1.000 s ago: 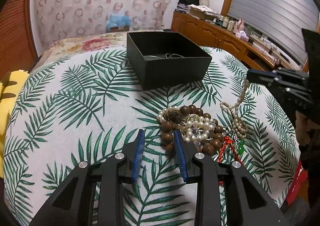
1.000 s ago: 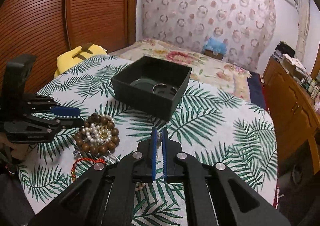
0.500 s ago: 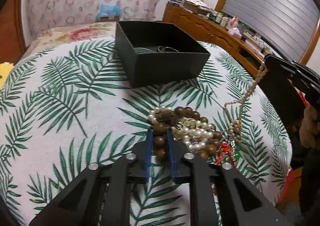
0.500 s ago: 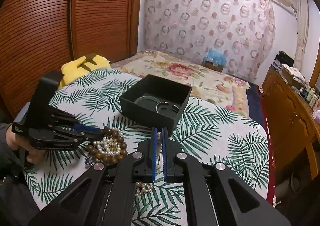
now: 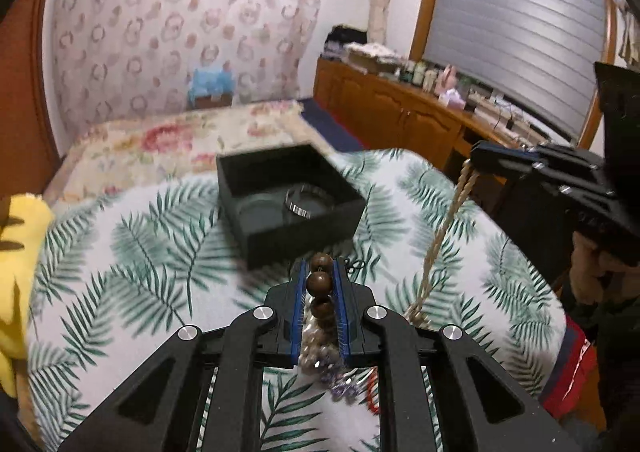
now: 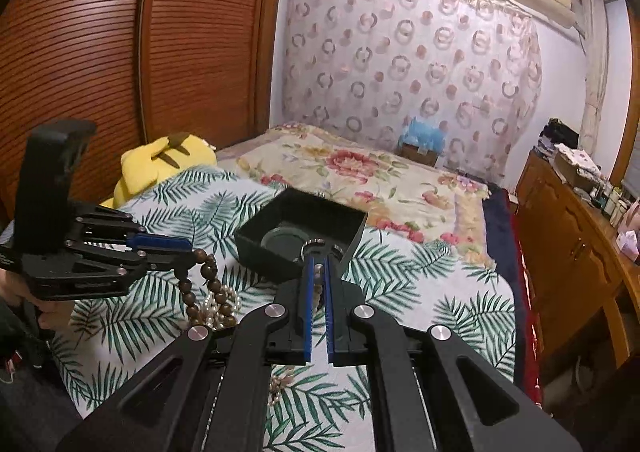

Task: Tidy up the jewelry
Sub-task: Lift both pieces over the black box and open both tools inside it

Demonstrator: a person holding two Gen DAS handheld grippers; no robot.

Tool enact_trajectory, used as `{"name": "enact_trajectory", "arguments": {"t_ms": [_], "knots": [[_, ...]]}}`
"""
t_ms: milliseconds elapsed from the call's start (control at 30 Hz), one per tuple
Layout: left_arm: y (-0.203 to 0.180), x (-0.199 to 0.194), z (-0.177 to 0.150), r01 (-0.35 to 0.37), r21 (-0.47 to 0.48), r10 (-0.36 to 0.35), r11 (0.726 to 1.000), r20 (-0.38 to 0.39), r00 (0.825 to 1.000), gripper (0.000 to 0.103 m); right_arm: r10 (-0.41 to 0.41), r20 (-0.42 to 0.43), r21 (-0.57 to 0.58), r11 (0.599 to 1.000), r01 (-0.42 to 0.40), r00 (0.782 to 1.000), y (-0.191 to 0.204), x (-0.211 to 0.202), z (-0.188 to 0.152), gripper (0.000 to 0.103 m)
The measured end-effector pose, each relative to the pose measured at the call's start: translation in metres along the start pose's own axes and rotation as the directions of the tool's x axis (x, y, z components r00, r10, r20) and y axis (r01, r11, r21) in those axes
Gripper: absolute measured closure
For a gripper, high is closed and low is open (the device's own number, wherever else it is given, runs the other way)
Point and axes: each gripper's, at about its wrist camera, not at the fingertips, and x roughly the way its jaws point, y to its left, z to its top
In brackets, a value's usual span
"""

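The left gripper (image 5: 320, 280) has its jaws clamped on the wooden bead bracelet (image 5: 321, 284), three brown beads lined up between the blue pads and the rest hanging in a loop (image 6: 208, 288) above the leaf-print surface (image 5: 132, 252). The right gripper (image 6: 319, 272) has its jaws closed on the pearl strand (image 5: 444, 228), which runs taut down to the jewelry heap (image 5: 336, 380) on the surface. The open black box (image 5: 288, 203), beyond both grippers, holds a silver ring (image 5: 302, 201).
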Motion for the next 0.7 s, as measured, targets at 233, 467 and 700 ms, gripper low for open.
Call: {"name": "enact_trajectory", "arguments": {"t_ms": [233, 467, 700], "knots": [[-0.007, -0.021, 0.025, -0.007, 0.025, 0.005, 1.0, 0.072, 0.997, 0.091, -0.01, 0.044, -0.014, 1.0, 0.01, 0.999, 0.0, -0.01, 0.019, 0.097], [-0.003, -0.028, 0.041, -0.034, 0.035, 0.03, 0.999, 0.106, 0.994, 0.091, -0.015, 0.076, -0.023, 1.0, 0.016, 0.997, -0.002, -0.013, 0.037, 0.097], [0.005, -0.024, 0.051, -0.037, 0.034, 0.033, 0.999, 0.121, 0.992, 0.091, -0.013, 0.107, -0.035, 0.999, 0.017, 0.994, -0.005, -0.015, 0.056, 0.097]]}}
